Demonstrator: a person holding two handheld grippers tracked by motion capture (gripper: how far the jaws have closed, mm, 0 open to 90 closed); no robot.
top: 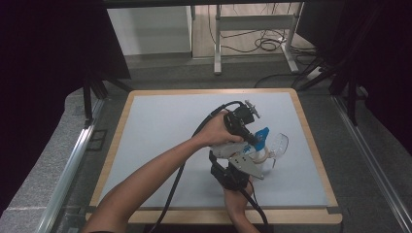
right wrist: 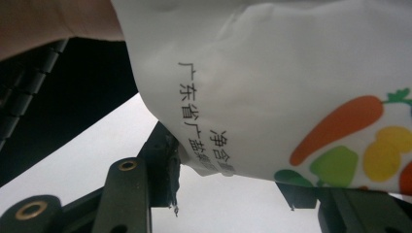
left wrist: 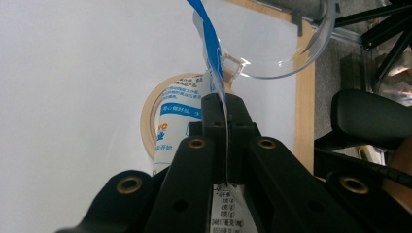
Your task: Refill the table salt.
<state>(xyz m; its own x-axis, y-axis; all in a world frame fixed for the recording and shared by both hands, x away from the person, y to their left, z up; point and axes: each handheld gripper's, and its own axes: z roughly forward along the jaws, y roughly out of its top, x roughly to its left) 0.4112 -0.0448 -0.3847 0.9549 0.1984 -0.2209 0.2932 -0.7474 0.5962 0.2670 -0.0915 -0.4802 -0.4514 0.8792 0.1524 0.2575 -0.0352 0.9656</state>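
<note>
White pouch point(right wrist: 272, 82): soft bag with black print and drawn vegetables, near the 4 o'clock part of the table point(top: 160, 121); in the high view point(top: 257, 158) it stands between the two grippers
Left gripper point(top: 256, 140): comes in from 8 o'clock across the table; its jaws are fully closed on the pouch's thin blue and white top edge point(left wrist: 214, 73), which runs up between them in the left gripper view point(left wrist: 226, 104)
Tape roll point(left wrist: 150, 116): beige ring lying flat on the table under the pouch, at 10 o'clock from the left jaw tips
Clear funnel point(left wrist: 272, 43): transparent plastic, at 1 o'clock from the left jaws, its neck just beside the pouch's top edge; in the high view point(top: 278, 145) it lies at 3 o'clock of the pouch
Right gripper point(right wrist: 228, 177): comes in from 6 o'clock; jaws about half open, pressed on the lower part of the pouch from both sides
Table edge: light wood border around the grey-white top
</note>
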